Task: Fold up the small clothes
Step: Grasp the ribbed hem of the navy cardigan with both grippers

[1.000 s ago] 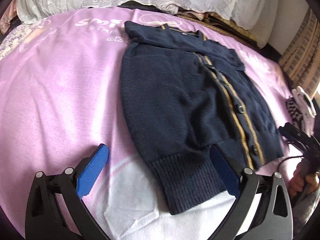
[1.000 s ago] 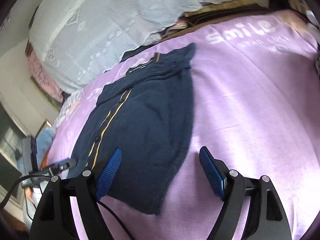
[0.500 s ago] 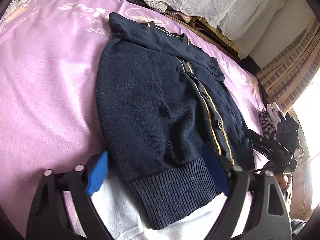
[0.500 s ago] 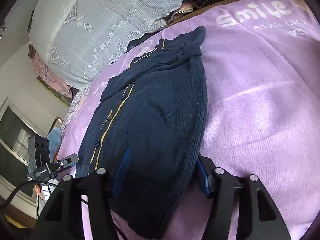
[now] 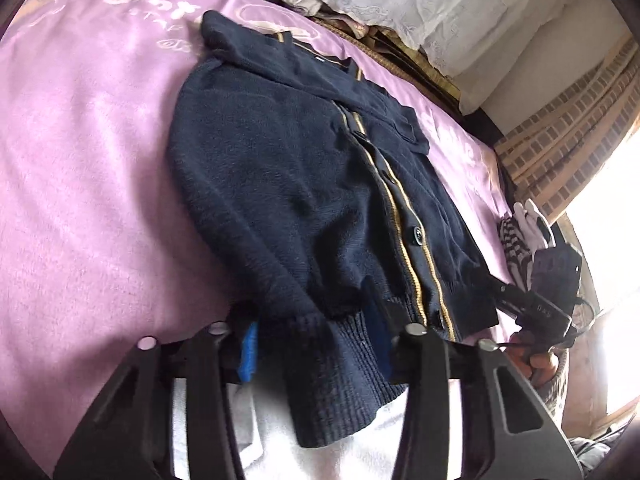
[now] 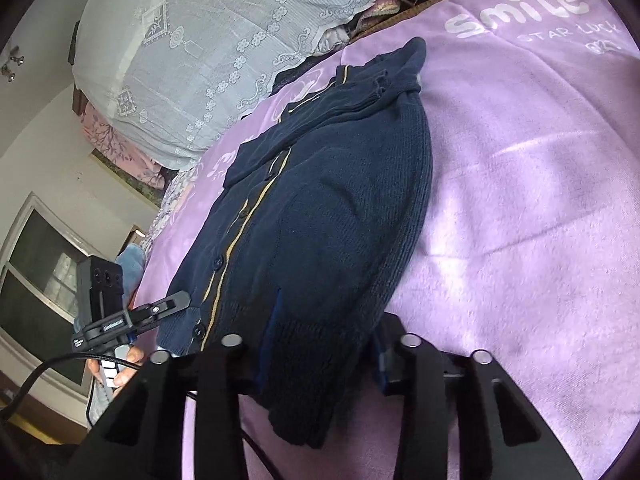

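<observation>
Left wrist view: navy cardigan [image 5: 304, 184] spread on purple blanket [image 5: 80, 184], centre frame. Ribbed hem bunched between left gripper [image 5: 314, 344] pads, lower centre, jaws just closed. Right wrist view: right gripper [image 6: 324, 360] likewise clamped on hem, lower centre.

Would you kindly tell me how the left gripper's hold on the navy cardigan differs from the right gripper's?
The left gripper pinches the ribbed hem left of the gold-trimmed button placket of the navy cardigan; the right gripper pinches the hem on the placket's other side, by the cardigan's outer edge. Both have just been closing, with knit bunched between the blue pads.
</observation>
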